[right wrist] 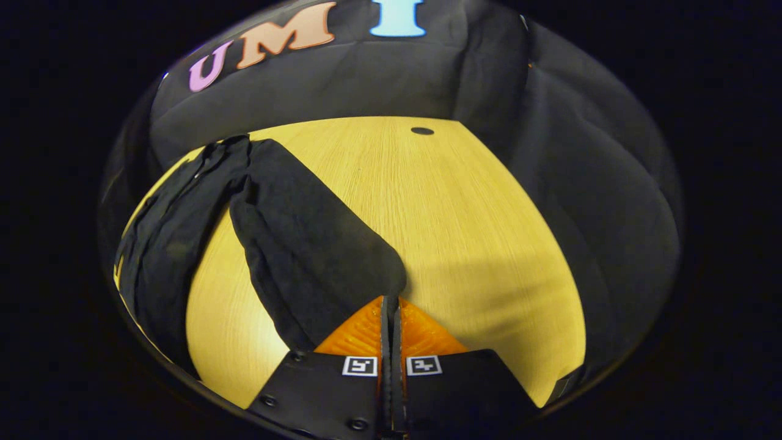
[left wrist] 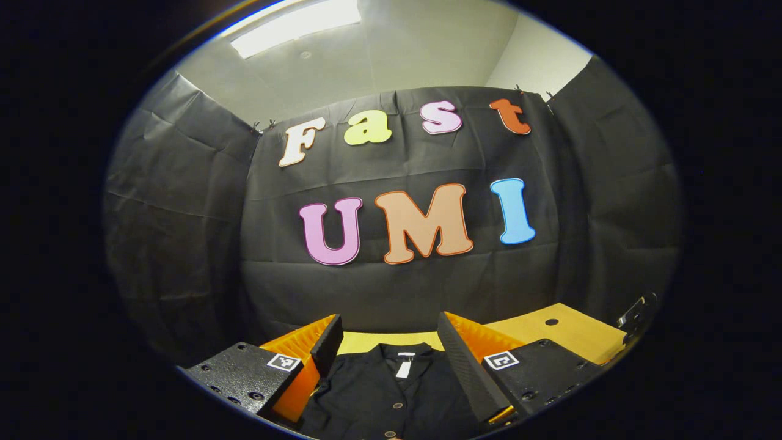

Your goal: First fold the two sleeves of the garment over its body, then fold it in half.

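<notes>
A black buttoned garment [left wrist: 379,397] lies on the wooden table [left wrist: 568,333], its collar with a white tag [left wrist: 404,368] pointing toward the wall. My left gripper [left wrist: 388,324] hovers over the collar area, open wide, with nothing between its fingers. In the right gripper view one sleeve [right wrist: 305,244] stretches out from the garment's body [right wrist: 165,244] across the table [right wrist: 476,232]. My right gripper [right wrist: 389,300] is shut at the cuff end of that sleeve, with the cuff edge pinched at its tips.
The black cloth wall closes the table's far side and right side. A small round hole [right wrist: 421,131] sits near the table's far edge. Bare wood lies to the right of the sleeve. A dark clamp-like fitting [left wrist: 635,315] sits at the table's right edge.
</notes>
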`<state>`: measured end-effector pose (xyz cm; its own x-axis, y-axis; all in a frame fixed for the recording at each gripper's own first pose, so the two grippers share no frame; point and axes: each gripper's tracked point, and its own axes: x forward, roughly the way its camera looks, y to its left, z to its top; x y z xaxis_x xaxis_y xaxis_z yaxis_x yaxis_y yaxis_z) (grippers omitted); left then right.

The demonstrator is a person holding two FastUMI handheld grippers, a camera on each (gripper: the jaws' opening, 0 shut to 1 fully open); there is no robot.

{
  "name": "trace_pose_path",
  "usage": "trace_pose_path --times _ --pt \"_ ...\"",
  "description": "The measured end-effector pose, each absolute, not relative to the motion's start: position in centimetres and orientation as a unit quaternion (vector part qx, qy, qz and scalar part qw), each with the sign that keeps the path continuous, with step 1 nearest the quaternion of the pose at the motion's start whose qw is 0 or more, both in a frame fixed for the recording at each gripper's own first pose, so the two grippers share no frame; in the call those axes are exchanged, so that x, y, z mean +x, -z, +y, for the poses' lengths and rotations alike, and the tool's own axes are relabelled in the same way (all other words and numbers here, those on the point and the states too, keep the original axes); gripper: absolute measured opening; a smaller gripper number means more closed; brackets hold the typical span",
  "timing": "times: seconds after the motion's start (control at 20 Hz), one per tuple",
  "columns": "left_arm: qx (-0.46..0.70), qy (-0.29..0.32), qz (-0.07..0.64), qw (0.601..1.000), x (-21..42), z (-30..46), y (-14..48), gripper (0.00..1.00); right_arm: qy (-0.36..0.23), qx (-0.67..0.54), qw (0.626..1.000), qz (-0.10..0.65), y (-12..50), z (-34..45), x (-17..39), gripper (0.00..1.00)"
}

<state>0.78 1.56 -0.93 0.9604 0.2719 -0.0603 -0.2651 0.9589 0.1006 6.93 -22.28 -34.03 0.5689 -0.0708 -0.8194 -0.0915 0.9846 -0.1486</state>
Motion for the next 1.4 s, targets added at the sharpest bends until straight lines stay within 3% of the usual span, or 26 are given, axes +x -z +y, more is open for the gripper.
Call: trace_pose_path --times 0.3,1.0,1.4 --pt "0.045 -0.134 0.036 0.989 0.9 6.4 1.2 0.93 -0.003 0.012 0.910 0.414 27.6 -17.7 9.3 0.03" --pt "0.036 -0.171 0.058 0.983 -1.9 16.7 3.3 0.93 -0.118 -0.017 0.938 0.324 17.5 0.7 13.1 0.02" --pt "0.025 -0.206 0.072 0.976 -4.1 23.1 4.8 0.93 -0.171 -0.036 0.936 0.306 16.1 11.2 15.0 0.02"
